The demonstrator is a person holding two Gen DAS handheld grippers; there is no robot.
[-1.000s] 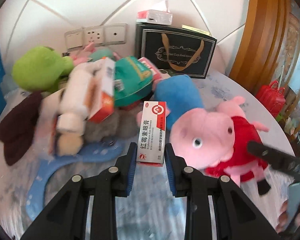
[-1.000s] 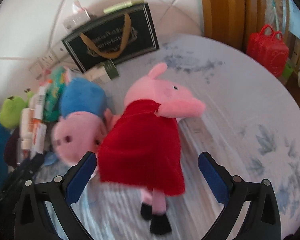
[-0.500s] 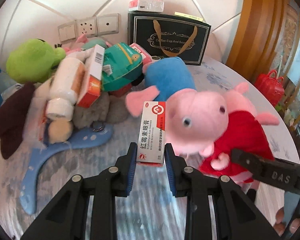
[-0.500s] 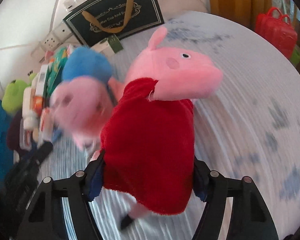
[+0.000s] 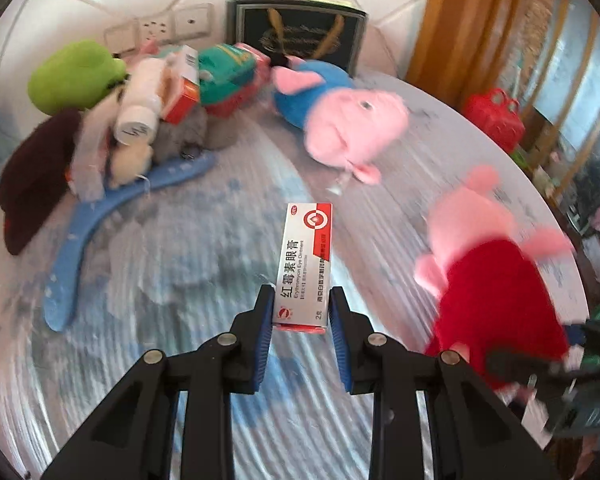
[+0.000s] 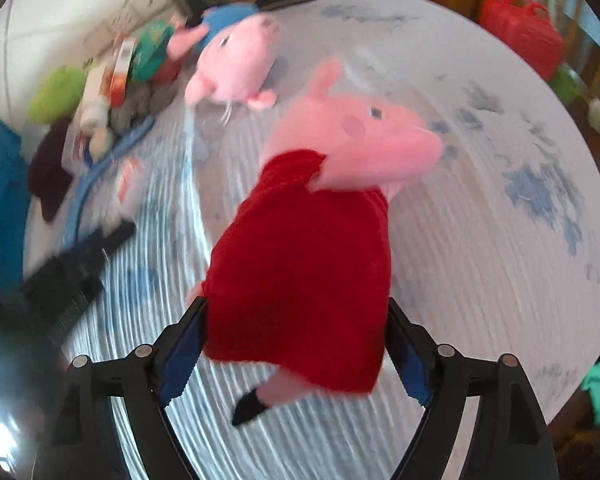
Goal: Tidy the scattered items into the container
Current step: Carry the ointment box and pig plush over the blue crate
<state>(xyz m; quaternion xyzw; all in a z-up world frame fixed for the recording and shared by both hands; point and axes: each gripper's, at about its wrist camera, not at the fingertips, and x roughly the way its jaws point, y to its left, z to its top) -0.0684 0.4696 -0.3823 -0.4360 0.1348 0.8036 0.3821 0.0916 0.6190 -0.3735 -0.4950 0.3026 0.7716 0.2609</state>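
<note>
My left fingers (image 5: 300, 312) are clamped on the ointment box (image 5: 305, 268), pads tight on both long sides, box sticking straight out ahead of me over the table (image 5: 172, 288). My right fingers (image 6: 296, 356) straddle the red pig (image 6: 312, 256) at the hem of its dress; those jaws have just been opening a touch, and through the blur I can't tell if the pads press the plush or only flank it. One black foot dangles below the dress, head tipped up to the right. Beyond the red pig, farther up the table, lies the blue pig (image 5: 340, 116) on its side, apart from it. Left of the blue pig sits the heap: green pouch (image 5: 224, 72), orange carton (image 5: 182, 92), white bottle (image 5: 138, 112), green plush (image 5: 74, 76), dark cloth (image 5: 36, 176), and a blue hanger (image 5: 100, 216) stretching out from under it. Behind the blue pig a black bag (image 5: 300, 36) stands against the wall.
</note>
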